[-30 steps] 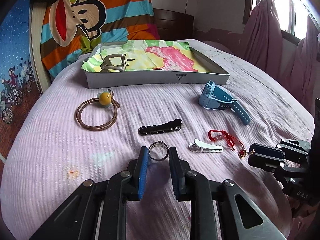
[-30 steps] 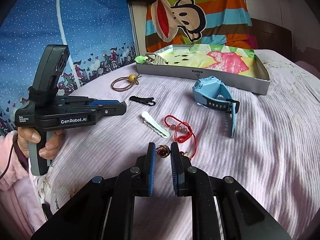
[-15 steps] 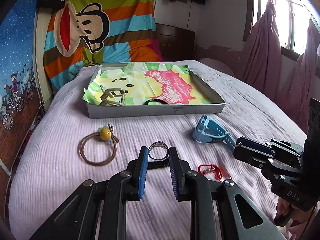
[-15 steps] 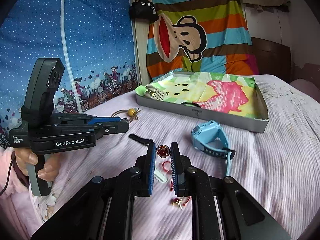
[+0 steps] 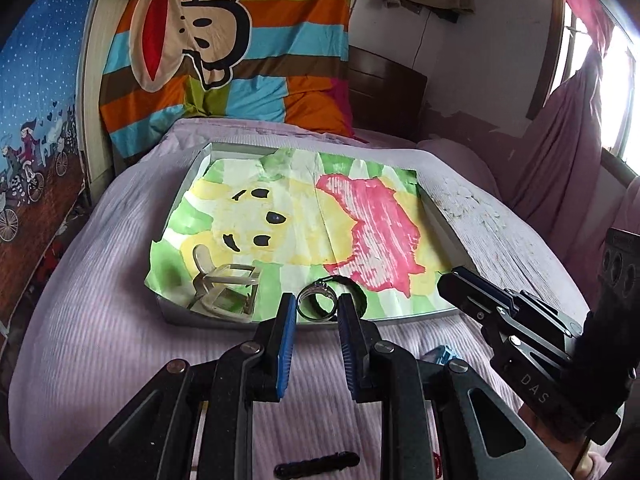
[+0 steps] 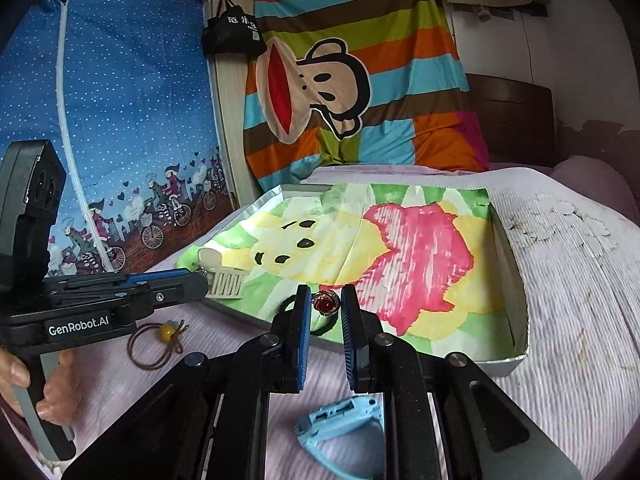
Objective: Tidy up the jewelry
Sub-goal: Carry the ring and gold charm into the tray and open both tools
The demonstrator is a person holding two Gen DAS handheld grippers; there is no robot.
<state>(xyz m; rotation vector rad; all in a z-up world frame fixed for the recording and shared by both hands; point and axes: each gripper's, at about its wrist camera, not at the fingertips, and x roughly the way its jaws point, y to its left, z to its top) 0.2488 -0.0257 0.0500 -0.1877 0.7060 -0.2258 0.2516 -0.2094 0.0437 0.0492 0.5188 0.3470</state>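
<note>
Silver ring pinched in the left gripper and red-stoned trinket in the right gripper (both barely clamped) could slip short of the box.

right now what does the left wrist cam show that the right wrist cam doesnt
Only the left wrist view: the silver ring clamped in the left gripper, the black hair clip and the window. Only the right wrist view: the red gem charm pinched in the right gripper and the brown hair tie. Both: the box with its painted paper and pale claw clip.
</note>
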